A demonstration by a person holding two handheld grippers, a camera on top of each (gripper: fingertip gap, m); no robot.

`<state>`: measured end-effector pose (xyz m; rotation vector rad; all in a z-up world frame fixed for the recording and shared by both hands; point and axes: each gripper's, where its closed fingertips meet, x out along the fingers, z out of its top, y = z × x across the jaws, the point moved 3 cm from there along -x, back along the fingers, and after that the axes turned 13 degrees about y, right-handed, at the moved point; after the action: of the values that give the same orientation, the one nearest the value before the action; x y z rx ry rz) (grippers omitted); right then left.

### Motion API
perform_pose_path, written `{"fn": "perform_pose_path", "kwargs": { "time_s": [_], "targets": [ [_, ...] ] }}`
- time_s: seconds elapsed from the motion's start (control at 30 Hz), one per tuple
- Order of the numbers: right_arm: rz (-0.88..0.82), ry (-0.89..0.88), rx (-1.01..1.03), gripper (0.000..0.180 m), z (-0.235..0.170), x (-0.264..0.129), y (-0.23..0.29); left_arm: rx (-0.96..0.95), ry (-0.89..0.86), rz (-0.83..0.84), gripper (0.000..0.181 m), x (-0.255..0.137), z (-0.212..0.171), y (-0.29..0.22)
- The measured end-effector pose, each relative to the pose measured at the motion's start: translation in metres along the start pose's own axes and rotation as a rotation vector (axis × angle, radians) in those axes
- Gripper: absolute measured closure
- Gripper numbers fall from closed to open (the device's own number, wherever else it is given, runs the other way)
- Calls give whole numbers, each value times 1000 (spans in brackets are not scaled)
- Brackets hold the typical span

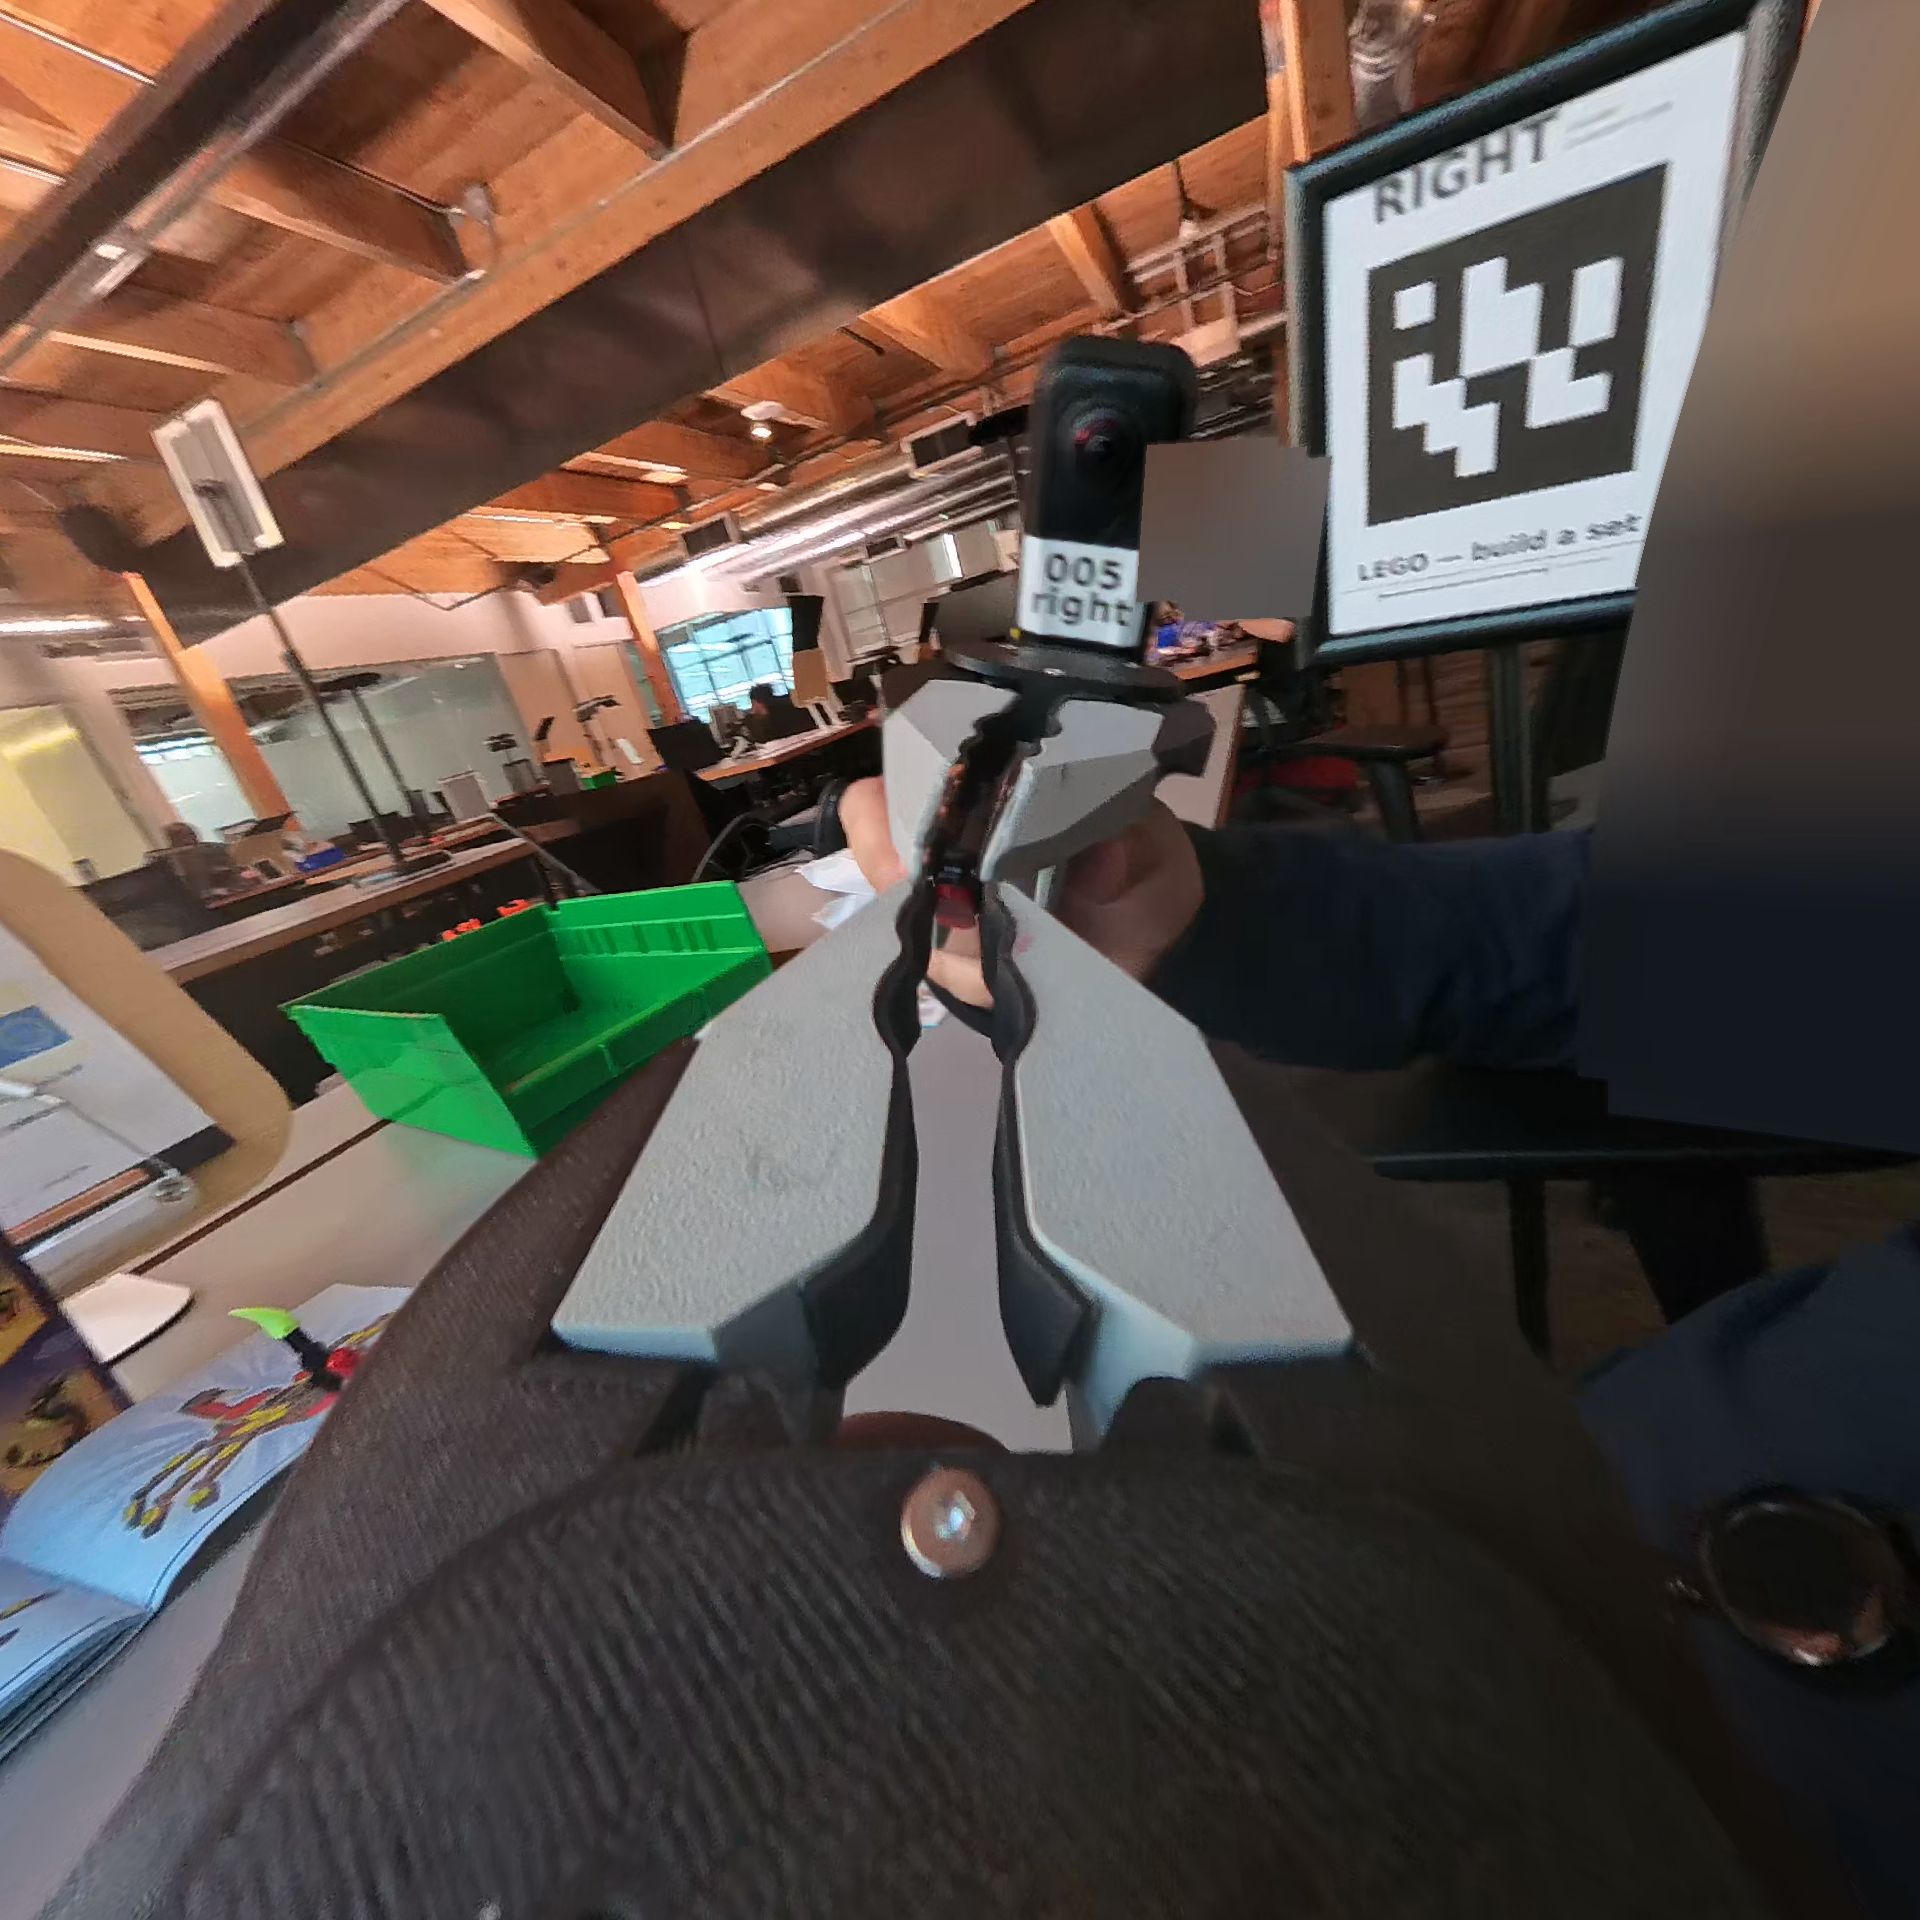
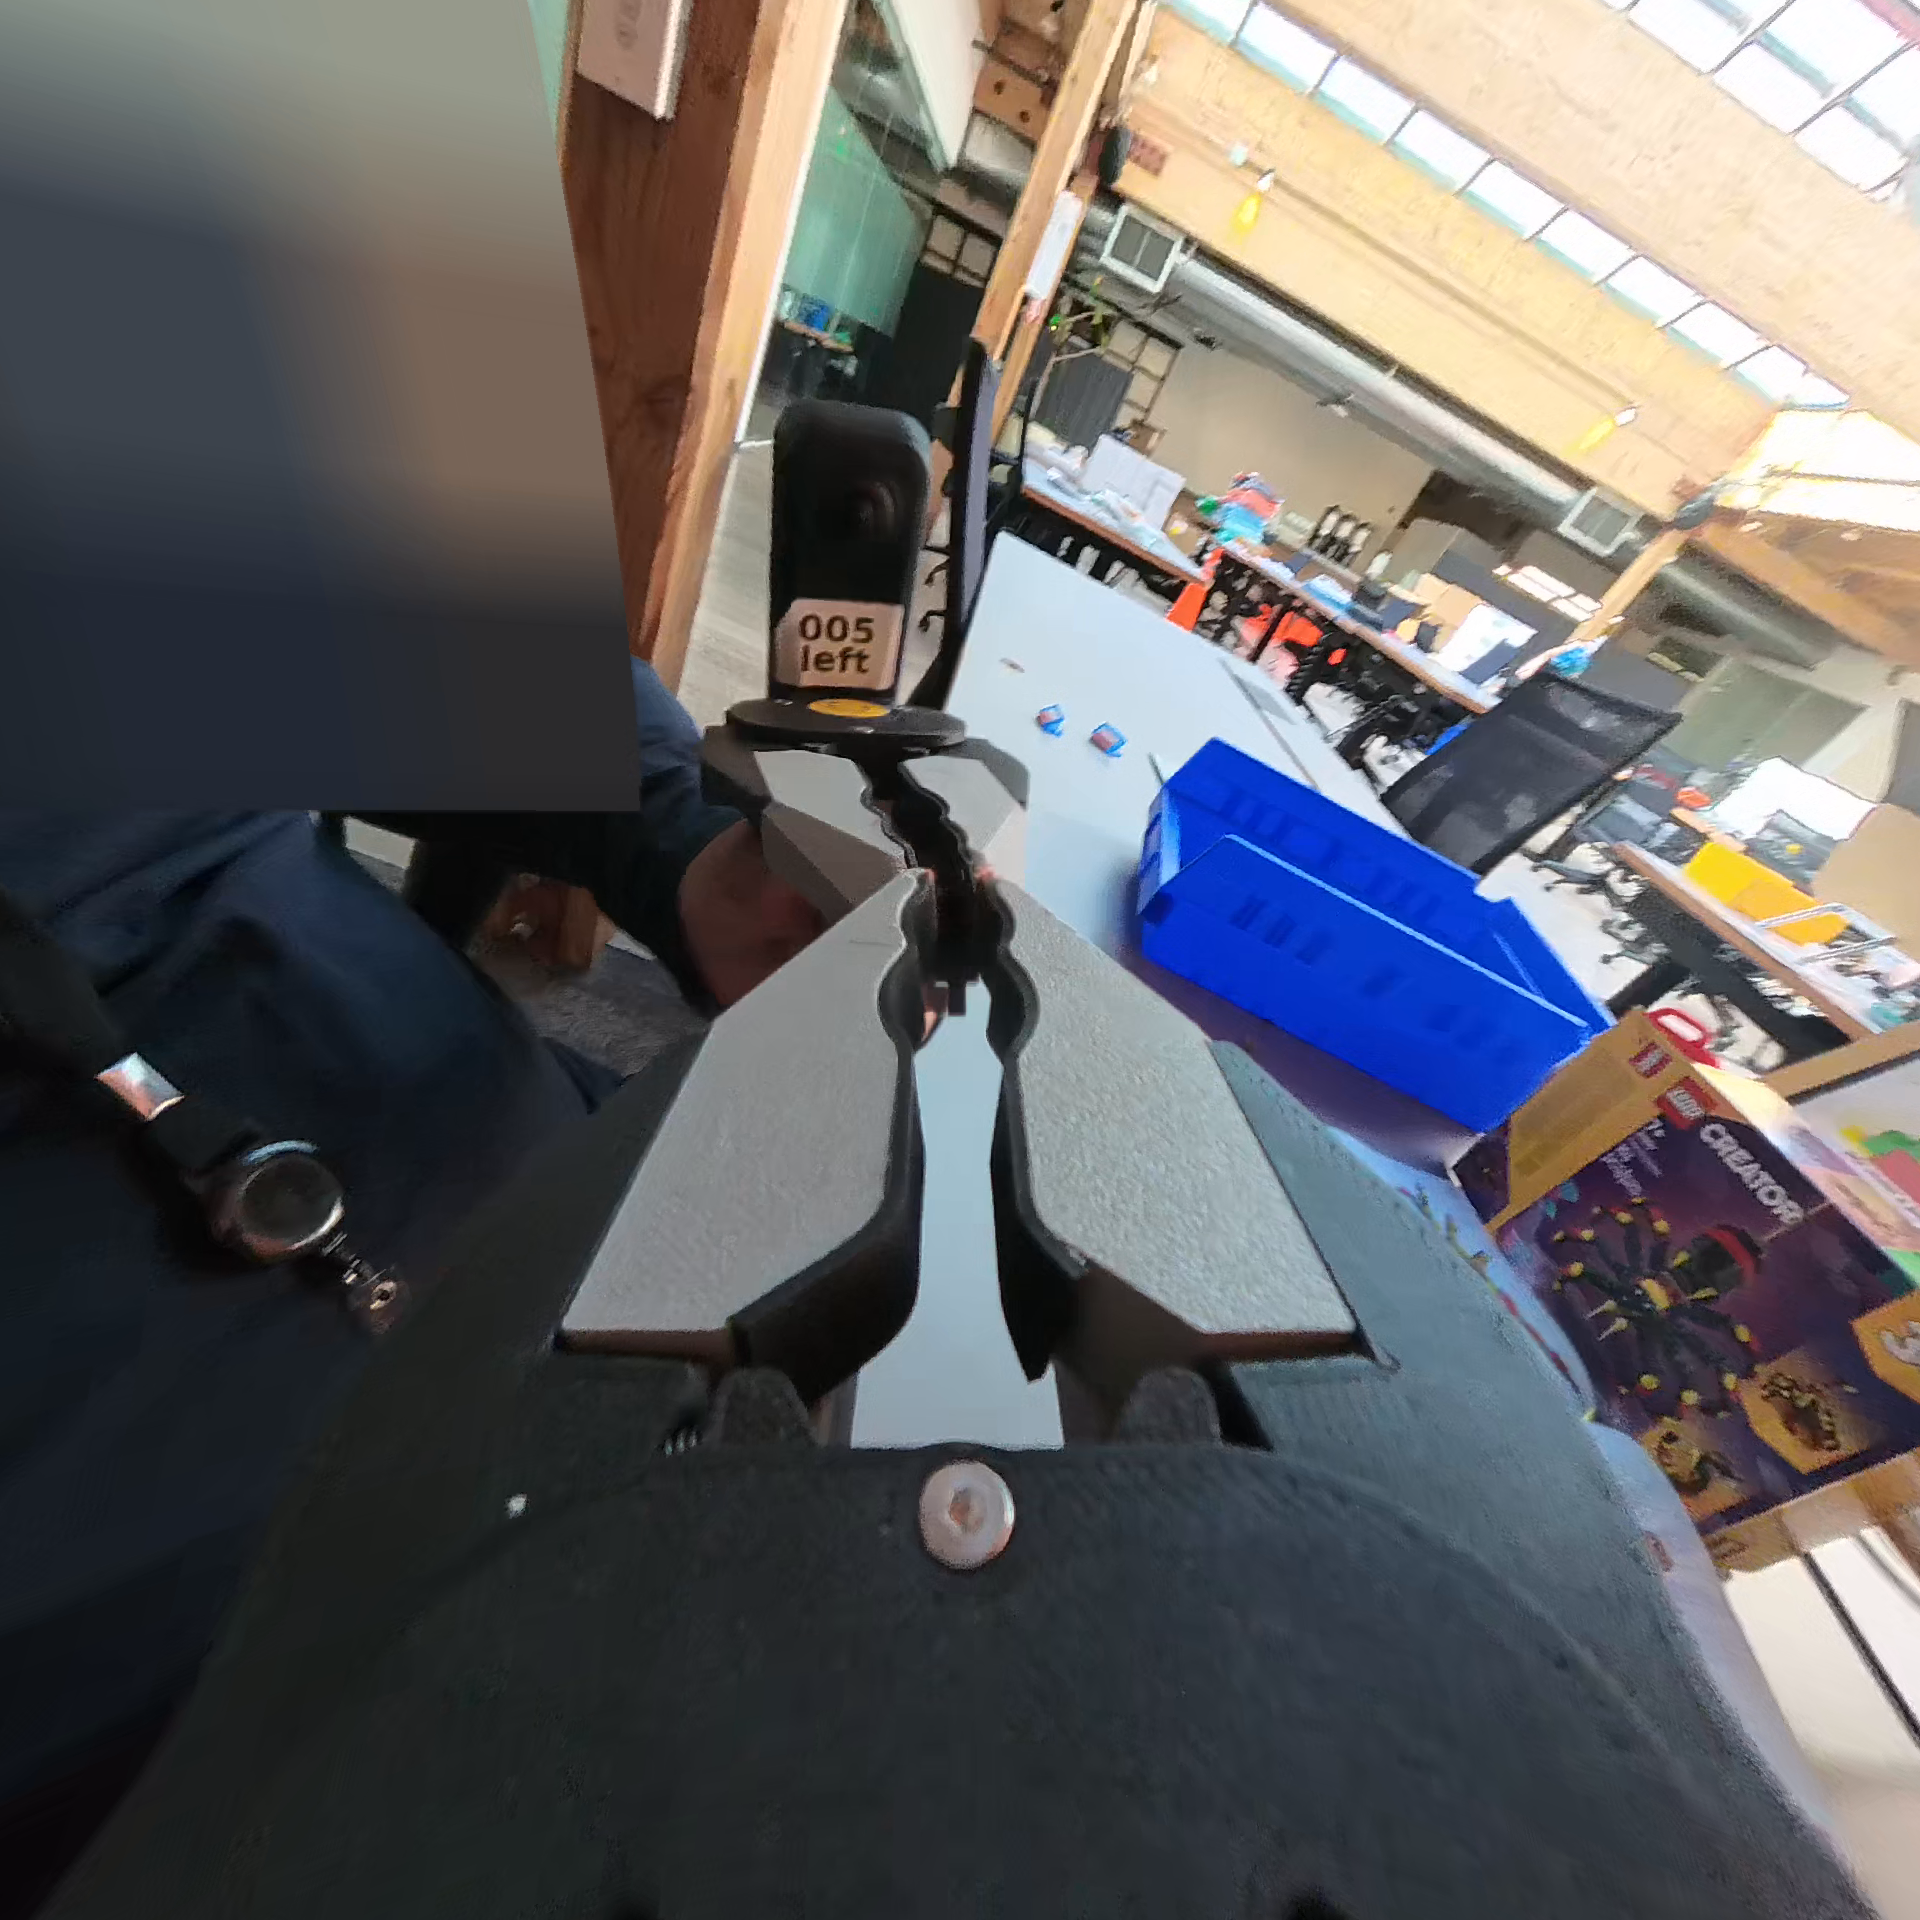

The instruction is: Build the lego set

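Both grippers are held up in the air, tip to tip, facing each other. In the left wrist view my left gripper (image 1: pixel 954 935) is shut on a small red and black lego piece (image 1: pixel 954 900). The right gripper (image 1: pixel 948 868) meets it from the far side, held by a hand (image 1: pixel 1132 894). In the right wrist view my right gripper (image 2: pixel 956 935) is shut on a small black lego piece (image 2: pixel 960 982), and the left gripper (image 2: pixel 971 894) touches its tips. Whether the two pieces are joined is hidden by the pads.
A green bin (image 1: pixel 540 997) stands on the table at the left. An open instruction booklet (image 1: pixel 156 1455) and a partly built red and black model (image 1: pixel 307 1351) lie below it. A blue bin (image 2: pixel 1351 956) and the lego box (image 2: pixel 1714 1299) are at the right. A framed sign (image 1: pixel 1496 343) stands behind. My left and right fingertips are right by each other.
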<state>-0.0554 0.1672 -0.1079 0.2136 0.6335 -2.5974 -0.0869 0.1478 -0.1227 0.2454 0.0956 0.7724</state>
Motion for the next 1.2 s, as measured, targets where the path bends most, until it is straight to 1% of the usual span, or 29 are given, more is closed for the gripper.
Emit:
{"fn": "perform_pose_path", "kwargs": {
  "time_s": [0.1, 0.2, 0.3, 0.37, 0.53, 0.67, 0.73, 0.8, 0.87, 0.97, 1.03, 1.13, 1.2],
  "targets": [
    [-76, -72, 10, 176, 10, 2, -3, -99, -46, 12, 176, -5, 9, 3],
    [-121, -172, 76, 177, 19, 3, -7, -204, -108, 2, 176, -8, 19, 6],
    [-113, -303, 195, 177, 29, 4, -15, -318, -193, -53, 176, -11, 30, 11],
    [-110, -359, 266, 177, 34, 6, -21, -365, -239, -68, 176, -14, 35, 16],
    [-61, -490, 402, 177, 45, 11, -27, -392, -290, -91, 176, -22, 46, 22],
    [-12, -544, 469, 177, 48, 11, -25, -367, -303, -93, 176, -24, 49, 21],
    [1, -539, 472, 177, 47, 10, -25, -307, -287, -87, 176, -23, 49, 20],
    [18, -521, 477, 177, 45, 10, -25, -223, -230, -62, 175, -23, 48, 21],
    [8, -498, 477, 177, 43, 9, -27, -121, -173, 7, 174, -23, 48, 22],
    [22, -485, 505, 177, 43, 8, -28, 104, -129, 138, 173, -27, 51, 20],
    [36, -471, 525, 177, 42, 8, -30, 228, -67, 192, 171, -26, 50, 19],
    [66, -436, 581, 178, 36, 9, -33, 318, 3, 231, 169, -26, 49, 25],
    [77, -395, 613, 178, 29, 13, -36, 343, 3, 237, 168, -30, 50, 28]
  ]
}}
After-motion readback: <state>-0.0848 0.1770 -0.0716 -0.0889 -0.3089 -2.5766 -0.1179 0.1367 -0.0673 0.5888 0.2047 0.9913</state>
